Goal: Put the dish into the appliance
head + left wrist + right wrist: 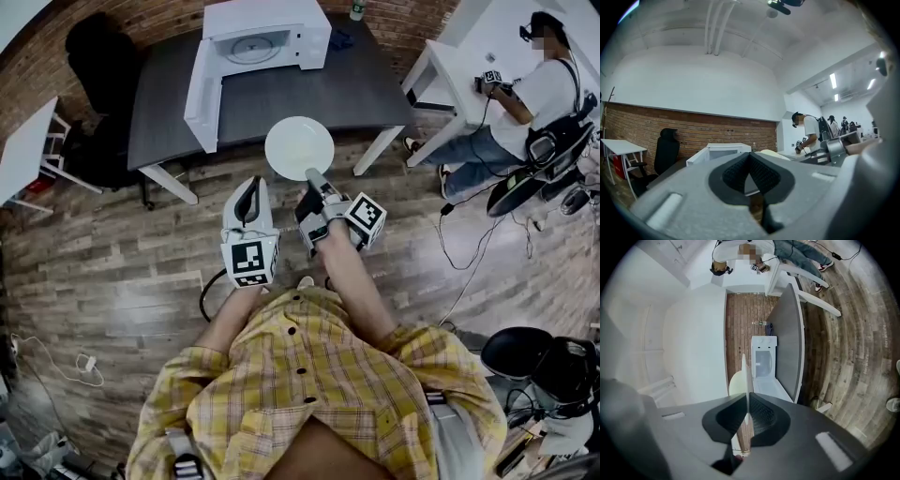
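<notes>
**Overhead: white plate held flat, facing an open microwave**

Seen from above, a person in a yellow checked shirt holds two grippers level; the right gripper (314, 176) has its jaws pinched on the near rim of a round white plate (299, 147); the plate lies flat, face up, reaching away from the jaws toward the microwave (267, 33); it hangs at the near edge of the dark table (281, 94), well short of the oven, whose door (200, 89) stands open; the left gripper (248, 202), just beside, has its jaws together on nothing.

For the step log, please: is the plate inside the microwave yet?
No, the right gripper holds the plate in the air, short of the open microwave.
</notes>
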Tool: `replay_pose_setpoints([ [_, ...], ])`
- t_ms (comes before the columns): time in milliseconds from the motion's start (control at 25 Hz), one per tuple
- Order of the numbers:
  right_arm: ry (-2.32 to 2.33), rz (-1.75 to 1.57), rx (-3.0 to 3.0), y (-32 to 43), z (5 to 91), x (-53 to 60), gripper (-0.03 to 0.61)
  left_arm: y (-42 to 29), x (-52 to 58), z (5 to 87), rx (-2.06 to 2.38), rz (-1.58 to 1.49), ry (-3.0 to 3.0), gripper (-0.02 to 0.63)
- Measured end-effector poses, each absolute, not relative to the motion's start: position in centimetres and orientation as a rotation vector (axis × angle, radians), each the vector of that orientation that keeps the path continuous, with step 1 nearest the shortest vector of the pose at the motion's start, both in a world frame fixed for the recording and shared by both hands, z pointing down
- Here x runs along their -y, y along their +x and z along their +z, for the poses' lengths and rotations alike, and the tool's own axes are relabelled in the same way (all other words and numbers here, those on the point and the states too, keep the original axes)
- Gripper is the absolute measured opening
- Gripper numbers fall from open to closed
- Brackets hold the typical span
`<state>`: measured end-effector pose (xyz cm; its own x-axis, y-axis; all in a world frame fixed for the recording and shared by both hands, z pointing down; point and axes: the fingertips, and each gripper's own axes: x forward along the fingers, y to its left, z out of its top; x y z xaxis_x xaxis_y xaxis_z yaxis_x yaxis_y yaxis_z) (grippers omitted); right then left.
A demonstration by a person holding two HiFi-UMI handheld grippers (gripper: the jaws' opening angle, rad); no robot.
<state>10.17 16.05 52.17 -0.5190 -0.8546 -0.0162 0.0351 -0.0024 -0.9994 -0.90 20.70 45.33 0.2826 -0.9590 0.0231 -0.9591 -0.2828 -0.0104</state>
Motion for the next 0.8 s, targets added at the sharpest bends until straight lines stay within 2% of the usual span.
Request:
replay_pose_setpoints([
  [800,-0.820,-1.617,-1.661,14.4,53.3,-13.0,0.018,1.2,-19.4,46.1,1.980,0.047,2.442,-0.004],
])
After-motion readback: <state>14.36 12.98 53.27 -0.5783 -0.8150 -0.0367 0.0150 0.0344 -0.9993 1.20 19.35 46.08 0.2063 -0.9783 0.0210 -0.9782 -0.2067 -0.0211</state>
